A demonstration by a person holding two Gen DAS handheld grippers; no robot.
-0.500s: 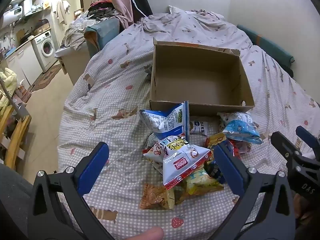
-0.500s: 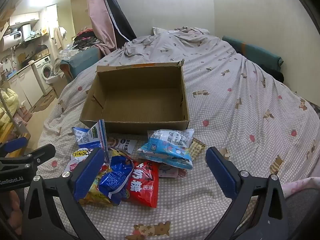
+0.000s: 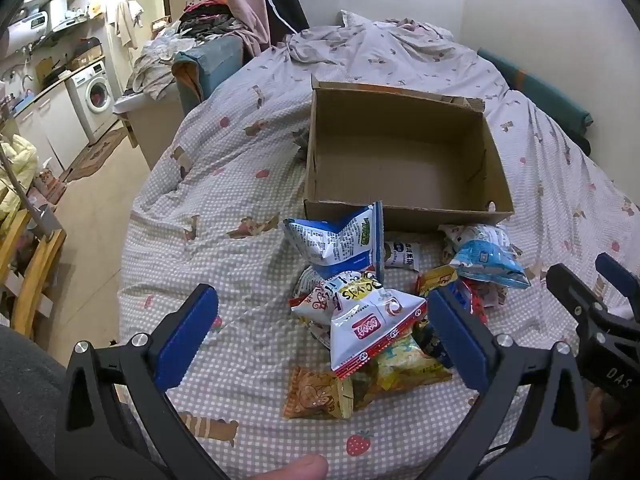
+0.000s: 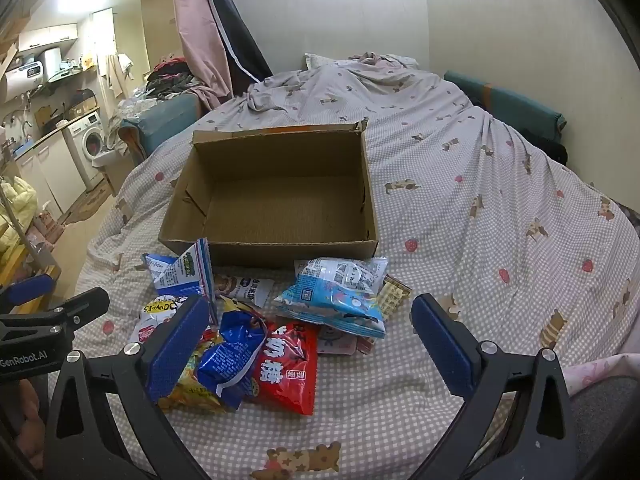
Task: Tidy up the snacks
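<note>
We are holding the left gripper and the right gripper wide apart, grasping nothing. The snack packets are lying on the bed before the cardboard box.

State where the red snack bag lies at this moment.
In the right wrist view the red snack bag lies low in the pile on the bed, beside the dark blue bag and nearer than the cardboard box.
</note>
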